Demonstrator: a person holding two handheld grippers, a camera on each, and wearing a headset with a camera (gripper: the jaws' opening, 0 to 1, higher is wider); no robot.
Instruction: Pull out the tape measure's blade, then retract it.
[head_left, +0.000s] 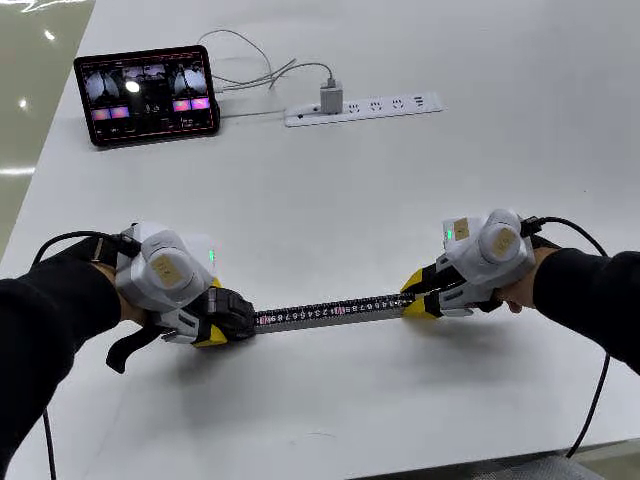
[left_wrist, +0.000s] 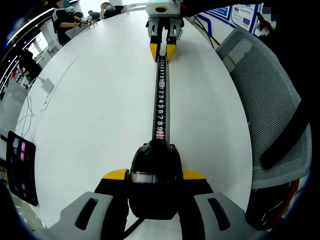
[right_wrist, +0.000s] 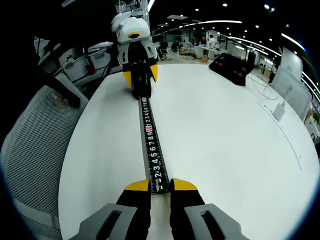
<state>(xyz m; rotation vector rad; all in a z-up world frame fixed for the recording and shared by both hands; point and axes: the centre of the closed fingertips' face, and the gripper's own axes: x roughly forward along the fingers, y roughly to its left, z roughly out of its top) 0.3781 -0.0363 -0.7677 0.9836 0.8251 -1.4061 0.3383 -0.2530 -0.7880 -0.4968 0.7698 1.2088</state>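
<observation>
A black tape measure case sits low over the white table, with my left gripper shut on it. Its dark blade with white numerals is drawn out rightward in the head view, running straight just above the table. My right gripper is shut on the blade's end, its yellow-tipped fingers pinching it. The right gripper appears at the far end of the blade in the left gripper view, and the left gripper appears likewise in the right gripper view.
A tablet with a lit screen lies at the table's far left. A white power strip with a charger and cables lies beside it. A grey mesh chair stands at the table's near edge. Gripper cables trail off both sides.
</observation>
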